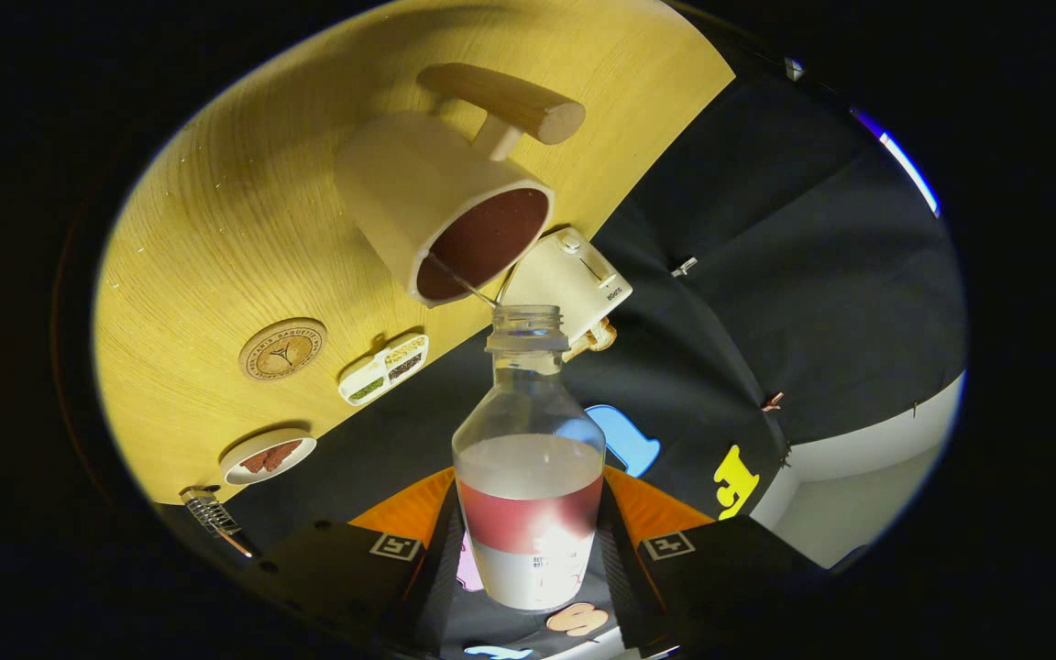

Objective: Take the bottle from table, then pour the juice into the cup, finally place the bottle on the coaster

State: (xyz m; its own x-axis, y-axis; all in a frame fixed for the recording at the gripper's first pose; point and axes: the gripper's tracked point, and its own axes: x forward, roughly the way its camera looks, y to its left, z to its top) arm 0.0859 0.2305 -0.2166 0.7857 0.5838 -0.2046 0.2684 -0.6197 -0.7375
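Pour step in hand: my claw [528, 550] clamps the uncapped juice bottle [528, 477] between both fingers, mouth tilted just at the cup [441, 215] rim on the desk [216, 229]; next, probably, tip further, then coaster [282, 348].

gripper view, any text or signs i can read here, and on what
Round wooden coaster: engraved ring of letters, too small to read.
Bottle, gripped between the fingers: small print on its white label, blurred.
Cream box past the cup: short dark word, too small to read.
Nothing reads clearly.
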